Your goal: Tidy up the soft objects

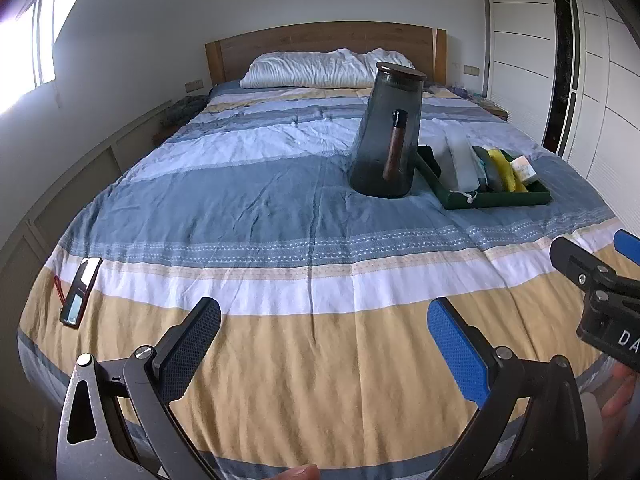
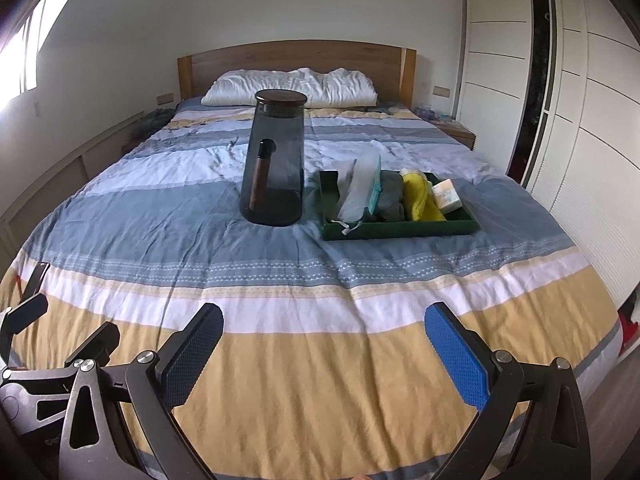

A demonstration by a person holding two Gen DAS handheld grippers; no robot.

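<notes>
Standing beside tray: smoked jug; phone apart; both grippers' fingers released.

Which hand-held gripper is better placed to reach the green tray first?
Right, probably. The right hand-held gripper faces the green tray nearly head-on, slightly to its right. For the left hand-held gripper, the tray lies far right, beyond the grey pitcher. Both are open.

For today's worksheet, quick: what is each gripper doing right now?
Left gripper: open, holding nothing, above the bedspread.
Right gripper: open, holding nothing.
</notes>
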